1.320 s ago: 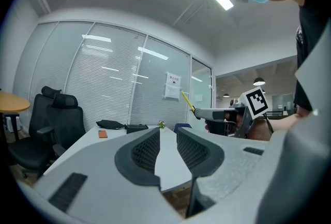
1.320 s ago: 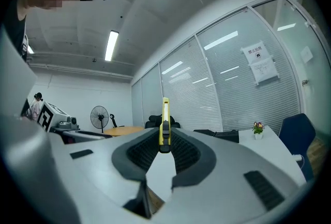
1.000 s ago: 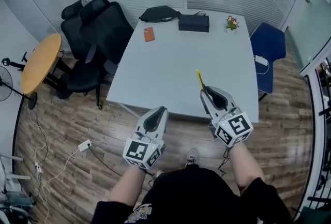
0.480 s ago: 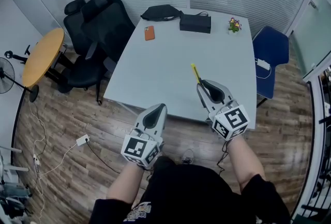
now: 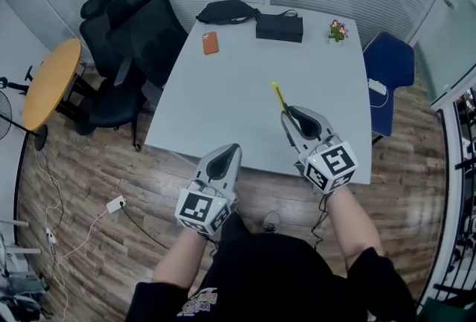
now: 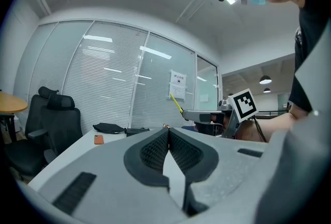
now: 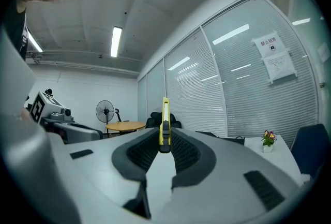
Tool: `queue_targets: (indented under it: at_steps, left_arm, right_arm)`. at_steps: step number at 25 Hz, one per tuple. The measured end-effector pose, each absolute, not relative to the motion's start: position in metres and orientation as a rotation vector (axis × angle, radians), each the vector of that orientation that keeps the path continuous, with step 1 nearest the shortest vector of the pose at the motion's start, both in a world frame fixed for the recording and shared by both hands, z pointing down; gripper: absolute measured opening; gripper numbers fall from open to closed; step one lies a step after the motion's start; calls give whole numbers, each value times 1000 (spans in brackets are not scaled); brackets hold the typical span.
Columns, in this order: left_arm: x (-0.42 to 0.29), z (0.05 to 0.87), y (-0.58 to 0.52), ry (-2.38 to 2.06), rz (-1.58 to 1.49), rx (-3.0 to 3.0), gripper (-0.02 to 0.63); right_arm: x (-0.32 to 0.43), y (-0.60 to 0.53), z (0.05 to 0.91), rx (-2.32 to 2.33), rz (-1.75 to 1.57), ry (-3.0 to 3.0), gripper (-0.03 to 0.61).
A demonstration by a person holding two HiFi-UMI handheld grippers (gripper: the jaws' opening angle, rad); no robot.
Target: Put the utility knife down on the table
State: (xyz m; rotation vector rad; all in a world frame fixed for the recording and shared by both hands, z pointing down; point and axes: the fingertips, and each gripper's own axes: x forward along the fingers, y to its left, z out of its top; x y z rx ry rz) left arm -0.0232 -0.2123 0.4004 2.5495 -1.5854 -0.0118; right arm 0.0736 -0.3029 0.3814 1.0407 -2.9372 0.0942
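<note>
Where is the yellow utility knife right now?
The utility knife is clamped in the right gripper jaws, sticking out ahead of them over the near right part of the white table in the head view.

A bag (image 5: 227,12) lies at the table's (image 5: 223,105) far left corner, a box (image 5: 279,27) just right of it, a flower pot (image 5: 338,31) at the far right corner, a phone (image 5: 210,42) before the bag. The utility knife (image 5: 278,95), in the right gripper (image 5: 285,114), is over the near half.

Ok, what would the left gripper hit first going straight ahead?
Nothing near: the left gripper points over bare table. First in line looks like the plant at the far edge; depth unclear.
</note>
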Motion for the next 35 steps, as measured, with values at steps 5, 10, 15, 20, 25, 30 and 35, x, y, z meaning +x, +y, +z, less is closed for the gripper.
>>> queue_targets:
  at_steps: [5, 10, 15, 20, 25, 30, 35]
  left_arm:
    - [-45, 409, -238, -1506, -1, 2578, 5]
    - [-68, 416, -267, -1422, 3, 2595, 5]
    - [-86, 426, -292, -1357, 1, 2599, 5]
    - [-102, 438, -313, -1301, 11, 2602, 5]
    - [-114, 452, -332, -1261, 42, 2592, 5]
    - [-123, 466, -347, -1224, 68, 2579, 5]
    - [-127, 482, -359, -1193, 97, 2557, 5]
  right_arm:
    - [53, -328, 395, 1093, 124, -2878, 69]
    - [31, -353, 409, 1139, 161, -2816, 69]
    - [8, -375, 427, 1151, 183, -2757, 69]
    - [-11, -401, 459, 1144, 229, -2685, 69]
    - [-24, -426, 503, 1116, 286, -2601, 69]
    - [-26, -444, 556, 1096, 372, -2504, 69]
    - [-22, -451, 616, 1045, 465, -2391, 69]
